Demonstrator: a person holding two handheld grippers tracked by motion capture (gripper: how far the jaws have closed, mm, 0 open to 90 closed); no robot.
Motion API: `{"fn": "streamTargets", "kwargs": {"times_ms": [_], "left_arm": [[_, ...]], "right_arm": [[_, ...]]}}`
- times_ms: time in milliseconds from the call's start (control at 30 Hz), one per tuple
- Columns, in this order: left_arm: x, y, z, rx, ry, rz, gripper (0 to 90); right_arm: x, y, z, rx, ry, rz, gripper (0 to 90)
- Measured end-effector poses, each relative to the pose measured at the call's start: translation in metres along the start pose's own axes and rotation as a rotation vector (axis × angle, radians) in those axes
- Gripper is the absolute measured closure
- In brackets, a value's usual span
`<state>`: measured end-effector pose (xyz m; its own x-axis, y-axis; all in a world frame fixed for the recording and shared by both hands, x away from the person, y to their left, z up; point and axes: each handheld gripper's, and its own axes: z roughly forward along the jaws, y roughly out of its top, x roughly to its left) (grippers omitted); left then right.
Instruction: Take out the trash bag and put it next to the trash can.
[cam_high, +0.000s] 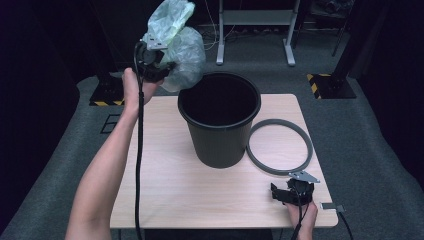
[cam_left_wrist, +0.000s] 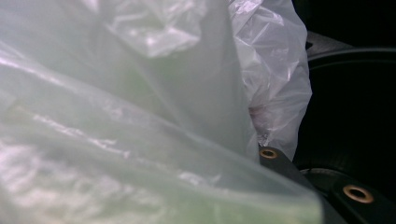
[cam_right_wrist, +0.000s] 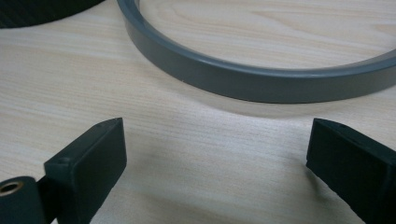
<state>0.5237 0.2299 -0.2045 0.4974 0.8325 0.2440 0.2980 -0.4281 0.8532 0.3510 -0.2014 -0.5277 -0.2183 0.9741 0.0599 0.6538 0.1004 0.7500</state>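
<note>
A crumpled translucent plastic bag (cam_high: 179, 42) hangs in the air above the table's far left corner, beside the rim of a black bin (cam_high: 219, 120). My left gripper (cam_high: 159, 67) is shut on the bag, which bulges up and to the right of it. In the left gripper view the bag (cam_left_wrist: 140, 116) covers most of the jaws; one black finger (cam_left_wrist: 299, 172) pokes out beneath it, with the bin's dark rim (cam_left_wrist: 355, 60) behind. My right gripper (cam_high: 287, 191) rests open at the table's front right, nothing between its fingers (cam_right_wrist: 88, 158).
A grey ring (cam_high: 279, 146) lies flat on the wooden table (cam_high: 165, 185) right of the bin, just beyond the right gripper; the same ring (cam_right_wrist: 261, 79) fills the top of the right gripper view. Metal stand legs (cam_high: 255, 30) rise on the floor behind the table.
</note>
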Motion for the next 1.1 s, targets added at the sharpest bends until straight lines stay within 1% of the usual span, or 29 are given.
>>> {"fn": "streamTargets", "kwargs": {"times_ms": [33, 133, 200, 300, 367, 400, 467, 567, 633, 733, 900, 1000, 1100], "left_arm": [[0.003, -0.002, 0.0, -0.002, -0.002, -0.007, 85.4], [0.011, -0.009, -0.001, 0.003, 0.012, -0.025, 85.4], [0.015, -0.013, -0.002, 0.005, 0.017, -0.034, 85.4], [0.021, -0.018, -0.002, 0.01, 0.026, -0.045, 85.3], [0.024, -0.022, -0.002, 0.023, 0.04, -0.043, 85.4], [0.025, -0.024, 0.0, 0.033, 0.04, -0.05, 85.4], [0.027, -0.028, 0.002, 0.04, 0.052, -0.05, 85.4], [0.028, -0.035, 0.007, 0.059, 0.053, -0.054, 85.4], [0.029, -0.04, 0.011, 0.069, 0.049, -0.067, 85.4], [0.03, -0.043, 0.014, 0.073, 0.056, -0.065, 85.4], [0.031, -0.052, 0.019, 0.09, 0.055, -0.07, 85.4], [0.033, -0.056, 0.022, 0.094, 0.044, -0.089, 85.4], [0.032, -0.059, 0.023, 0.097, 0.048, -0.083, 85.3]], "right_arm": [[0.001, 0.0, 0.001, 0.01, -0.003, -0.007, 4.2], [0.003, 0.001, 0.003, 0.026, -0.014, -0.021, 4.2], [0.005, 0.001, 0.004, 0.036, -0.027, -0.041, 4.1], [0.005, 0.001, 0.004, 0.038, -0.027, -0.041, 4.0], [0.006, 0.001, 0.004, 0.041, -0.028, -0.038, 3.8], [0.005, 0.001, 0.004, 0.04, -0.028, -0.041, 3.8], [0.005, 0.001, 0.004, 0.041, -0.028, -0.041, 3.7], [0.005, 0.001, 0.004, 0.042, -0.029, -0.042, 3.7], [0.005, 0.001, 0.004, 0.042, -0.029, -0.042, 3.7], [0.005, 0.001, 0.004, 0.042, -0.029, -0.042, 3.7], [0.005, 0.001, 0.004, 0.042, -0.029, -0.043, 3.7], [0.005, 0.001, 0.004, 0.041, -0.029, -0.043, 3.7], [0.005, 0.001, 0.004, 0.042, -0.029, -0.043, 3.7]]}}
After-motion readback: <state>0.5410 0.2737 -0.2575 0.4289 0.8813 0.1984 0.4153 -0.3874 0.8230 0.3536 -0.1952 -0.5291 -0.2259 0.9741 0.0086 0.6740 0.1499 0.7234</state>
